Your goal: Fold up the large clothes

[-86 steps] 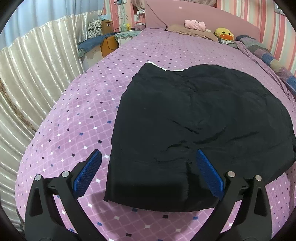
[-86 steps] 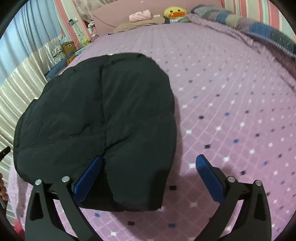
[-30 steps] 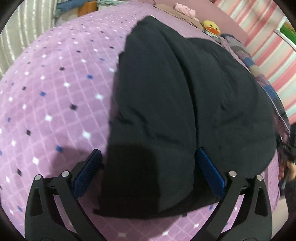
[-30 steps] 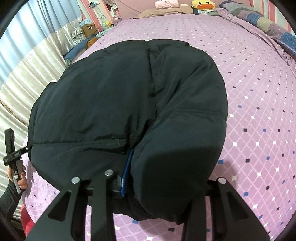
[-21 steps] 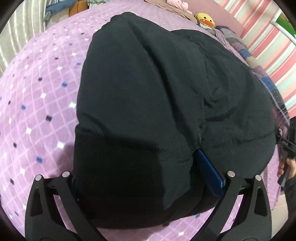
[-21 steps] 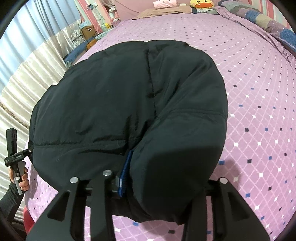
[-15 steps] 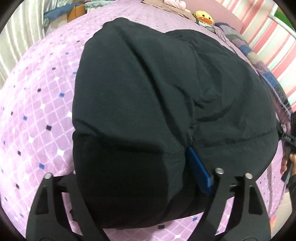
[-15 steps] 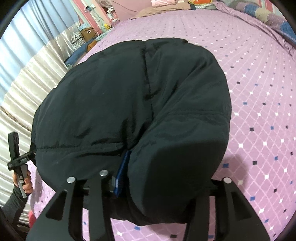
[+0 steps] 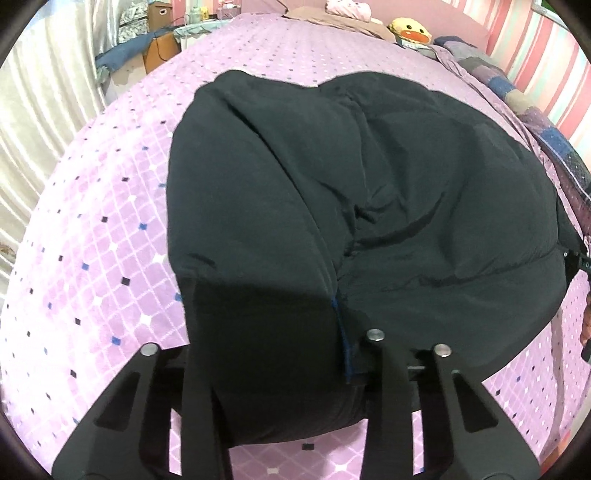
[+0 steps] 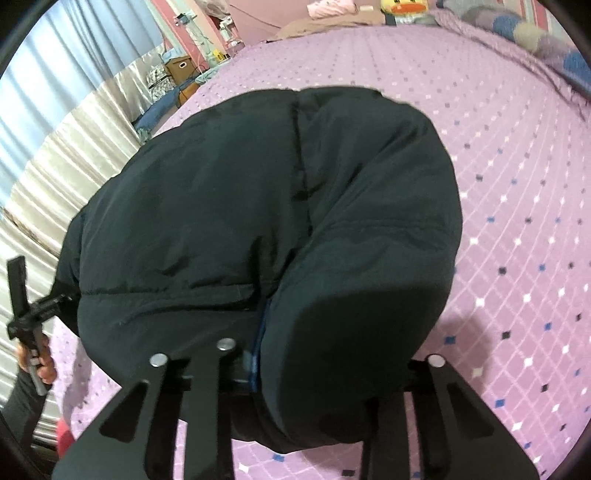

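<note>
On the left wrist view, the left tool (image 9: 266, 354) is gripping a near corner of the black jacket (image 9: 369, 206), which is lying on the purple bed (image 9: 92, 236); pinching a thick bunch probably serves to carry that edge over in a fold. Fabric is hiding both pads. On the right wrist view, the right tool (image 10: 317, 362) is clamping the opposite near corner, likely for an even lift. Its right finger is lying buried under fabric, and motion is blurring the seams.

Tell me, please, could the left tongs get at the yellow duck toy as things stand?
Probably not: the left tongs are shut on the black jacket, and the duck toy sits far across the bed by the headboard.
</note>
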A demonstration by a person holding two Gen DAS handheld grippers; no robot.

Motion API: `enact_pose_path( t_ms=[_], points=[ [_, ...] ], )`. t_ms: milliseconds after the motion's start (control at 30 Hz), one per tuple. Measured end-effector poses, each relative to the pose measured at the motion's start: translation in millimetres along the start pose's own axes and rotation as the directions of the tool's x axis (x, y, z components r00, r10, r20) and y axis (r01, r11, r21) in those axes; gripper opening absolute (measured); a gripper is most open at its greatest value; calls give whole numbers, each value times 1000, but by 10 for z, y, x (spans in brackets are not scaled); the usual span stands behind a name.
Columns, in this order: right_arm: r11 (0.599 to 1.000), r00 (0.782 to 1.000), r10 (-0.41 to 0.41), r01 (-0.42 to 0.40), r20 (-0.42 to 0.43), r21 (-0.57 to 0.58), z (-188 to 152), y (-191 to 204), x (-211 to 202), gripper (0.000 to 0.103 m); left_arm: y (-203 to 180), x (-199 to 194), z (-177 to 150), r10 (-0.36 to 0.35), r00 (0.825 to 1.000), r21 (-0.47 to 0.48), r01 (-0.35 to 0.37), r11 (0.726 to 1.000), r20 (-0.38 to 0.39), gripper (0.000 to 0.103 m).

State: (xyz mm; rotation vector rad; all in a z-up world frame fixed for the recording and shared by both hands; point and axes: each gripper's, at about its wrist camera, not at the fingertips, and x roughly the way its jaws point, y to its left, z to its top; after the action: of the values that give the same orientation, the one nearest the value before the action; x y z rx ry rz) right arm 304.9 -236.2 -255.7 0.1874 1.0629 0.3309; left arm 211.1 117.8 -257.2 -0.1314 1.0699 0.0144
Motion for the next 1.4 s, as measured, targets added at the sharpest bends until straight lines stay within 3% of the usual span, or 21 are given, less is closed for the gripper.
enact_pose_path(
  t_ms=[233,433,500,600,633,733,800,867,967,1033,1167,1267,1400],
  points=[
    [998,994,-10,16,110,-53,309,90,-390,19,-60,-210,87,45,999,-12,-45,999,30,25],
    [985,961,-36,81,274,-155,727,371,-972,17,-484,-615,373,52,989,-9,-51,999,136,21],
    [971,939,-51,127,339,-205,788,481,-1250,17,-695,-759,438,52,983,7,-54,999,176,21],
    [954,889,-79,198,450,-224,709,466,-1740,17,-1069,-988,456,47,969,55,-61,997,241,20],
    [950,868,-95,225,487,-215,632,408,-1917,17,-1162,-1043,451,38,966,63,-56,996,254,20],
    [941,838,-160,289,521,-177,374,8,-2322,17,-1501,-1226,383,1,953,99,-33,995,301,20],
    [942,844,-196,303,499,-143,228,-258,-2392,17,-1781,-1274,268,-13,947,140,-34,990,322,19],
    [945,865,-237,311,442,-100,39,-650,-2321,17,-1929,-1230,142,-32,950,162,-20,987,312,19],
    [961,920,-252,274,300,-31,-383,-1224,-2008,17,-2039,-1011,-47,-16,966,171,-29,985,258,19],
    [968,943,-242,252,230,-12,-614,-1395,-1786,18,-1977,-889,-165,5,975,160,-42,986,223,20],
    [974,957,-224,225,187,14,-864,-1512,-1594,22,-1857,-762,-378,0,984,187,-34,982,180,24],
    [977,960,-213,210,179,34,-851,-1542,-1605,25,-1797,-758,-381,1,983,186,-36,982,184,26],
    [971,960,-237,238,147,6,-831,-1501,-1596,32,-1602,-739,-426,-35,985,140,11,990,167,33]
  ],
)
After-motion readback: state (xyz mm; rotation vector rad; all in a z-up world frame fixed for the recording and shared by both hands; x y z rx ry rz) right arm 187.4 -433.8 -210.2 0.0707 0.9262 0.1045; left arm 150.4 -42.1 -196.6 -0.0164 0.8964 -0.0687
